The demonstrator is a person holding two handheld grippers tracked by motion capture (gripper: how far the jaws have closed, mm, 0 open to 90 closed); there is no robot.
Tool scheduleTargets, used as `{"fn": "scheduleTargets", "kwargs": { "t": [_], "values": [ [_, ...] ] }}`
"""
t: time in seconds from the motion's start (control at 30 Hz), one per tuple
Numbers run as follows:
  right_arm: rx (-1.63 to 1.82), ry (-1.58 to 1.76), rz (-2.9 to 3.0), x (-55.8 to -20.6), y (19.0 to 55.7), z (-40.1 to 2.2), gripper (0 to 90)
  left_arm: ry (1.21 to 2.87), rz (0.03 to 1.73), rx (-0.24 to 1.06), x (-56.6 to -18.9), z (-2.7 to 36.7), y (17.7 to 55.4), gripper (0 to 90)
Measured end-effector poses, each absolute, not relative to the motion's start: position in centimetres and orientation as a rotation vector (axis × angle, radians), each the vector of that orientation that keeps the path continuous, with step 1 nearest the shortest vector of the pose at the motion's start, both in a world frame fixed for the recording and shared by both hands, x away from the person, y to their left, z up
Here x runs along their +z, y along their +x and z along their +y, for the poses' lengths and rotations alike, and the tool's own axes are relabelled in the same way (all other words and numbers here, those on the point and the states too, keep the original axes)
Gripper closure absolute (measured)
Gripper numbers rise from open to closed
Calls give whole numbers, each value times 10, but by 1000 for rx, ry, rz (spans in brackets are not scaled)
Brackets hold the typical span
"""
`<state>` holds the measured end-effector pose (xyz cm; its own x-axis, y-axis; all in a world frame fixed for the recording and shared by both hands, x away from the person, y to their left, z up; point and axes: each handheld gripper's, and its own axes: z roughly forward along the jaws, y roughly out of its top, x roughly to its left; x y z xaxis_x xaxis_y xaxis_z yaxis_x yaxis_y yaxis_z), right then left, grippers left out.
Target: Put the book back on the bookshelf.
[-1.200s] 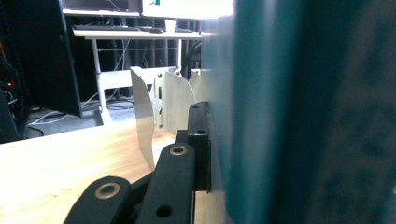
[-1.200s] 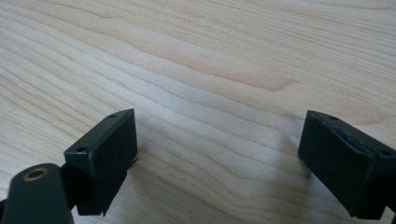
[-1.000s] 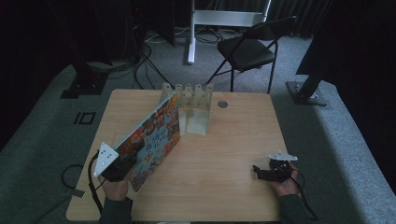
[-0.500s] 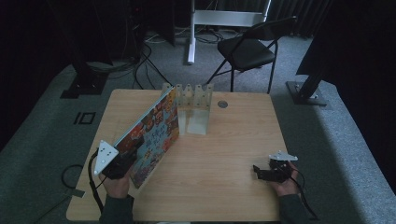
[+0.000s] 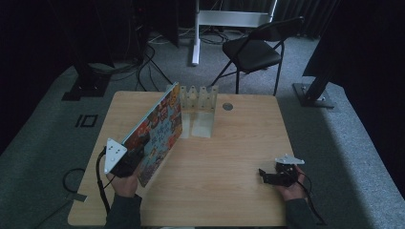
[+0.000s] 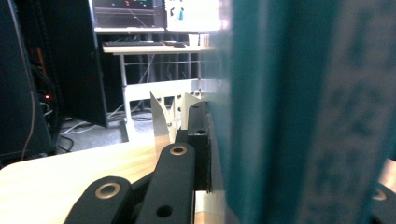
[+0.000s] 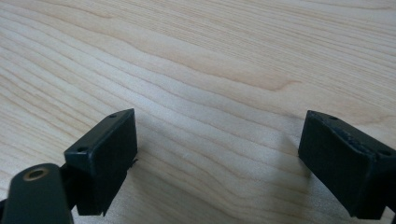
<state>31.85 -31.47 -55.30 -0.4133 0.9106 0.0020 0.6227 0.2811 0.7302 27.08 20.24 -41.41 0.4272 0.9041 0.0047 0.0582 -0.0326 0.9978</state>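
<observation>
A large flat book with a colourful cover [image 5: 157, 131] stands tilted on its lower edge on the wooden table [image 5: 229, 148], its top corner close to a pale slotted rack [image 5: 196, 98] at the back. My left gripper [image 5: 137, 160] is shut on the book's near lower end. In the left gripper view a black finger [image 6: 198, 140] presses against the teal book [image 6: 303, 116], and the rack [image 6: 163, 112] shows beyond. My right gripper [image 5: 264, 175] rests near the table's front right. Its jaws stand wide open over bare wood [image 7: 219, 154].
A round cable hole [image 5: 228, 107] sits in the table right of the rack. A black folding chair [image 5: 253, 50] stands behind the table. Dark stands and cables lie on the carpet to the left and right. A desk with monitors [image 6: 154, 18] shows far off.
My left gripper and the book have shifted slightly toward the rack, and the book stands a little steeper. The right gripper has stayed put.
</observation>
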Motion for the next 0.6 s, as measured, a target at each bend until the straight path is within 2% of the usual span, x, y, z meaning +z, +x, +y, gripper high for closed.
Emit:
{"fn": "scheduleTargets", "kwargs": {
  "t": [0.6],
  "values": [
    [930,1382,2138,-553,318,-315,114,1427,929,891,-411,196,285,809]
  ]
}}
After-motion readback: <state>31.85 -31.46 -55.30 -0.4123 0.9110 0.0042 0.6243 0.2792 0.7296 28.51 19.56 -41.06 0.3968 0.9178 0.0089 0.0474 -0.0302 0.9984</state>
